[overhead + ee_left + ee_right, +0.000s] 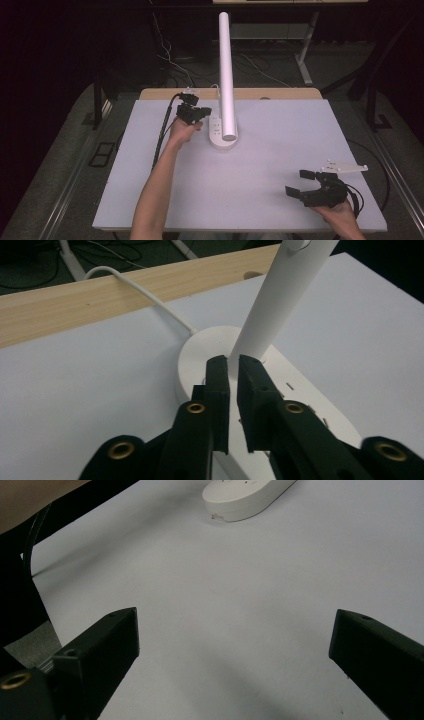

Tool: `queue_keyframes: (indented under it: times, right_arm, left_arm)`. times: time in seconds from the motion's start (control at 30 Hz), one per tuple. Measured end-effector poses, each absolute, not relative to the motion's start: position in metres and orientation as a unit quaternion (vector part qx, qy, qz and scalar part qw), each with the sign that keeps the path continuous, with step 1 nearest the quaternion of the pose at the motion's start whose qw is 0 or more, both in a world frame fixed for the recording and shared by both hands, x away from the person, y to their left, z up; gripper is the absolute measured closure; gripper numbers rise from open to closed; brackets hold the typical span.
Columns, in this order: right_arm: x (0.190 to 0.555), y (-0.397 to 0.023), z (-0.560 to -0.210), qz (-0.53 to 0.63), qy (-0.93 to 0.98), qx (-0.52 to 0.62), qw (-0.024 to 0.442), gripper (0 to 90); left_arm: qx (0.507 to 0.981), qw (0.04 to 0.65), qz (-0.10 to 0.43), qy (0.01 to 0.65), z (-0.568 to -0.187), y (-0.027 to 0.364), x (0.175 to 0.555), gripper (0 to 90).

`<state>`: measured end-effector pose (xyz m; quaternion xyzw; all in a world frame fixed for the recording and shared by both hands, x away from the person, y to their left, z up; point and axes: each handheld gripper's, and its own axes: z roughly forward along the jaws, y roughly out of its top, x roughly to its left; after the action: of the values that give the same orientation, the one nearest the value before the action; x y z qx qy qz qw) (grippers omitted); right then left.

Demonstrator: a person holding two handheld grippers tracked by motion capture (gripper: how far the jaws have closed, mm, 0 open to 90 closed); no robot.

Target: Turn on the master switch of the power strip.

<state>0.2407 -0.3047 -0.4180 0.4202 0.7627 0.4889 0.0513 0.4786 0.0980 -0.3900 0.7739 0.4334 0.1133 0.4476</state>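
Note:
A white desk lamp stands at the back middle of the white table [260, 175], with a tall round pole [226, 75] rising from an oval base [220, 136]. My left gripper [202, 114] sits just left of that base. In the left gripper view its jaws [233, 362] are shut with only a thin slit between them and nothing in it, tips over the base [200, 355] at the foot of the pole [280, 295]. My right gripper [298, 183] rests open near the front right, holding nothing. Its jaws [235, 630] stand wide apart, with the lamp base [245, 495] far ahead.
A white cord [145, 295] runs from the lamp base over a wooden strip [60, 310] at the table's back edge. A black cable [162, 135] trails from the left gripper along the forearm. Dark floor with cables and desk legs surrounds the table.

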Motion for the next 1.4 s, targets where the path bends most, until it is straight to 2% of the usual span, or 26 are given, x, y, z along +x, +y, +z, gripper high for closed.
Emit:
queue_keyframes:
  times: [0.1,0.2,0.3,0.5,0.53,0.57,0.63,1.4]
  right_arm:
    - [0.241,-0.304,-0.418,0.489,0.763,0.419,0.052,5.3]
    - [0.241,-0.304,-0.418,0.489,0.764,0.417,0.052,5.4]
    - [0.241,-0.305,-0.418,0.490,0.763,0.419,0.051,5.4]
    - [0.241,-0.306,-0.418,0.493,0.763,0.416,0.054,5.3]
    - [0.241,-0.305,-0.418,0.493,0.763,0.415,0.054,5.3]
    - [0.241,-0.305,-0.418,0.493,0.763,0.415,0.054,5.4]
    - [0.241,-0.305,-0.418,0.493,0.762,0.416,0.051,5.4]
    - [0.240,-0.303,-0.417,0.490,0.765,0.415,0.050,5.3]
  left_arm:
    - [0.766,0.463,0.106,0.433,-0.386,0.107,0.474,76.1]
    - [0.761,0.475,0.093,0.433,-0.382,0.113,0.470,61.7]
    - [0.760,0.491,0.074,0.420,-0.377,0.122,0.465,43.6]
    - [0.765,0.504,0.069,0.396,-0.371,0.134,0.452,21.2]
    - [0.763,0.506,0.067,0.396,-0.370,0.135,0.449,12.8]
    - [0.763,0.508,0.064,0.395,-0.369,0.137,0.447,12.8]
    - [0.771,0.496,0.049,0.396,-0.368,0.139,0.444,0.8]
    - [0.766,0.513,0.071,0.382,-0.362,0.173,0.372,0.0]
